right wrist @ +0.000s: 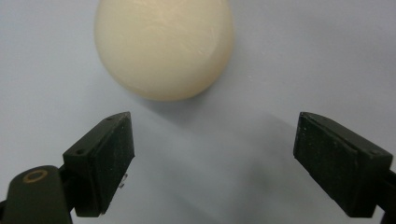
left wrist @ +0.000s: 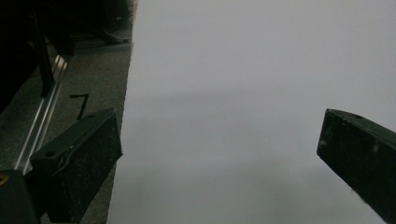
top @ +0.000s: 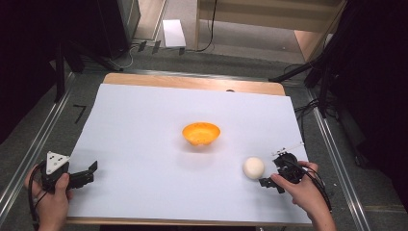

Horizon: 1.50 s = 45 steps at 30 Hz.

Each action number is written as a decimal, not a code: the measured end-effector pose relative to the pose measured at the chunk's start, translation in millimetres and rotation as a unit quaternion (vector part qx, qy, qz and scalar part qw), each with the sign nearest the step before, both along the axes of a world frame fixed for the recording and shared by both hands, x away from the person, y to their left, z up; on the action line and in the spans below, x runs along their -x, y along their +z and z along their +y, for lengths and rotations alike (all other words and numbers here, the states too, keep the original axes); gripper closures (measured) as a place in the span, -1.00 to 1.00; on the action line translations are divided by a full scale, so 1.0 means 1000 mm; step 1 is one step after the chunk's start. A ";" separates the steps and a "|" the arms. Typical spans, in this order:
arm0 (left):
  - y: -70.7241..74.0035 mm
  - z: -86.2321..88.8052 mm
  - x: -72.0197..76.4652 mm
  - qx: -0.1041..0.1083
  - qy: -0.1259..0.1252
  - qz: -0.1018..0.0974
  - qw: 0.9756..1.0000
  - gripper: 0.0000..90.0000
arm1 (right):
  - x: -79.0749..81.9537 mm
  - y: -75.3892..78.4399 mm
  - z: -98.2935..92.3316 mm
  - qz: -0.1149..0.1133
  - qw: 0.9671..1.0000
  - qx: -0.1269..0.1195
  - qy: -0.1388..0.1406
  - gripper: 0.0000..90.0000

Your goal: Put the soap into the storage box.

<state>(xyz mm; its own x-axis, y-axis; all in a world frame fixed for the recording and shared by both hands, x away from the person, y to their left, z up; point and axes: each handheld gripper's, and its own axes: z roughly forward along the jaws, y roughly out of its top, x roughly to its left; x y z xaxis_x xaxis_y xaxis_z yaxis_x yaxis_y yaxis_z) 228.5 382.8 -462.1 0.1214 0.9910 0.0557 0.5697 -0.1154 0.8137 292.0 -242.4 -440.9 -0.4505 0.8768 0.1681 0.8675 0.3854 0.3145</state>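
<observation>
On the white sheet [top: 144, 120] an orange bowl [top: 201, 133] stands near the middle. A cream-coloured ball [top: 253, 168] lies to its front right. My right gripper [top: 270, 172] rests just right of the ball with its jaws pointing at it, open and holding nothing. In the right gripper view the ball [right wrist: 163, 46] sits just beyond the spread jaws of that gripper [right wrist: 214, 126], apart from them. My left gripper [top: 90, 173] lies at the sheet's front left edge, open. Its jaws [left wrist: 218, 135] stand wide apart over bare sheet.
The sheet covers a wooden table [top: 192, 82] with metal rails [top: 337, 144] along both sides. A black tape mark [top: 79, 113] is on the grey surface to the left. A white box [top: 173, 32] and cables lie on the floor behind.
</observation>
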 end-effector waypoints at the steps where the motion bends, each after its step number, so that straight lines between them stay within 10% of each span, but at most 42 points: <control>1: 0.000 0.000 0.000 0.000 0.000 0.000 1.000 -0.99 | 0.000 0.000 0.001 0.001 1.000 -0.003 0.002 -0.70; 28: 0.000 0.000 0.000 0.001 0.000 0.001 1.000 -0.99 | -0.018 -0.009 0.045 -0.034 0.999 0.010 -0.001 -0.49; 45: 0.000 0.000 0.000 0.002 0.001 0.001 1.000 -0.99 | -0.025 0.012 0.050 -0.064 0.998 -0.026 -0.013 -0.47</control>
<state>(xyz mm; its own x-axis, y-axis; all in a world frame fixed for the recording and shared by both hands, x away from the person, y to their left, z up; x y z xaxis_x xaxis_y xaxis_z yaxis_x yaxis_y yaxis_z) 228.4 383.1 -462.0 0.1202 0.9914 0.0524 0.5710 -0.1123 0.8132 317.3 -192.8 -429.1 -0.4479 0.8803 0.1564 0.8285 0.3429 0.4428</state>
